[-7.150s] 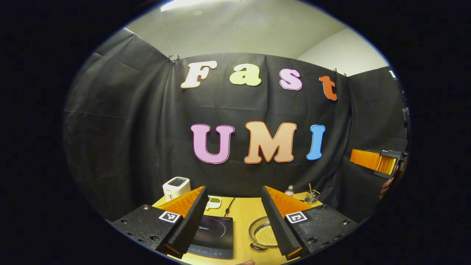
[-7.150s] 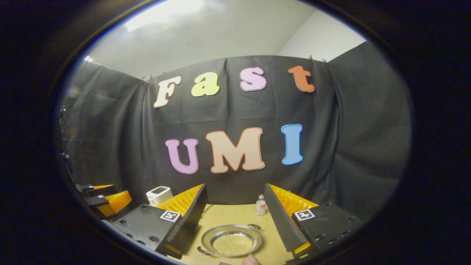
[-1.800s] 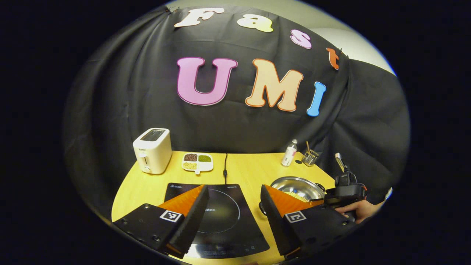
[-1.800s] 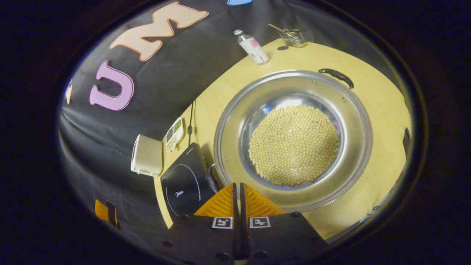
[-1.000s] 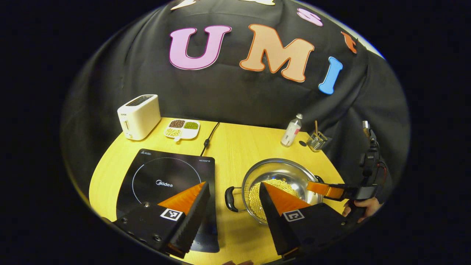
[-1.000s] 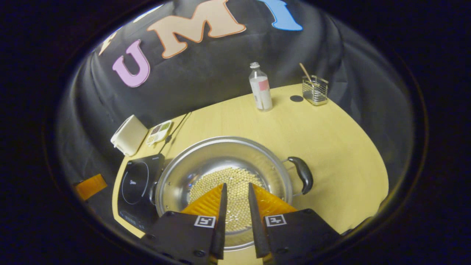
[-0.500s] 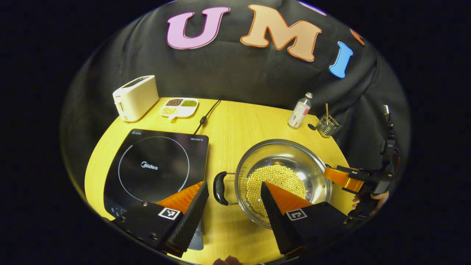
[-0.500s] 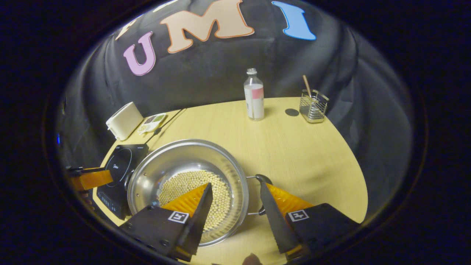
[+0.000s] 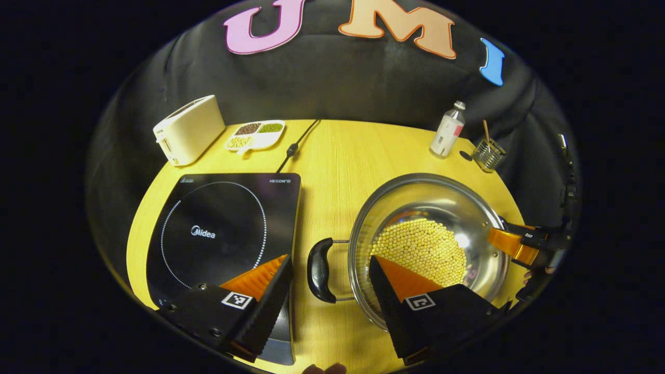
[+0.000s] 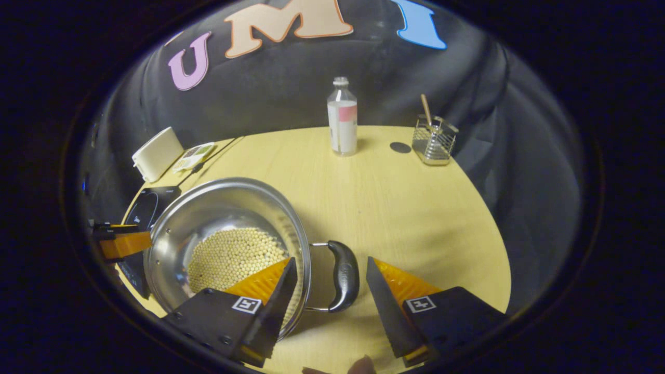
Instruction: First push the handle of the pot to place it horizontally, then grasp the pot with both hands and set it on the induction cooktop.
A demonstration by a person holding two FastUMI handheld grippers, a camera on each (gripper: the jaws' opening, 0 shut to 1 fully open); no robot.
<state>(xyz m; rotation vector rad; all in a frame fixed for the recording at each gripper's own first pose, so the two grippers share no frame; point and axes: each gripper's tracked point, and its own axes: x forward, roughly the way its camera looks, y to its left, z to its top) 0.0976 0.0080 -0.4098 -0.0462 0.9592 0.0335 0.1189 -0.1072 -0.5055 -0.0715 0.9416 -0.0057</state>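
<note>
Pot [image 9: 415, 208] of yellow beans sits on the table [image 9: 337, 156] just right of the induction cooktop [image 9: 218, 228], a strip of bare wood between them. Left gripper [image 9: 330, 283]: fingers spread wide, straddling the pot's left handle [image 9: 318, 270] without touching; one finger over the cooktop edge, other over the pot rim. Right gripper [image 10: 328, 288]: fingers likewise wide around the right handle [image 10: 344, 275]; open table beyond toward bottle [image 10: 342, 117] and wire holder [image 10: 434, 139].

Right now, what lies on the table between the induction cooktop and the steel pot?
In the left gripper view, the pot's near black handle lies between it and the induction cooktop, over bare table. The left gripper straddles that handle, open.
</note>
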